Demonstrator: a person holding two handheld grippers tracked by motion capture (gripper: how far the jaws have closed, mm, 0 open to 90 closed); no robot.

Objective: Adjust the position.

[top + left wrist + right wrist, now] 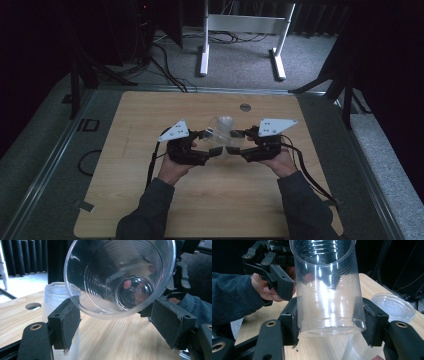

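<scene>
A clear plastic cup (225,131) hangs on its side above the wooden table (150,200), between my two grippers. My right gripper (330,320) is shut on the cup (329,290) near its base, one pad pressed on each side. In the left gripper view the cup's mouth (117,277) faces the camera. My left gripper (116,315) has its pads beside the lower rim; I cannot tell whether they press it. In the high view the left gripper (212,142) and right gripper (239,142) face each other. The left gripper (282,282) reaches the cup's far end.
A frosted stack of cups (56,300) stands on the table just behind my left jaw. A round clear rim (393,306) lies near the table edge. A round hole (245,107) is in the tabletop. White frame legs (242,30) and cables are on the floor beyond.
</scene>
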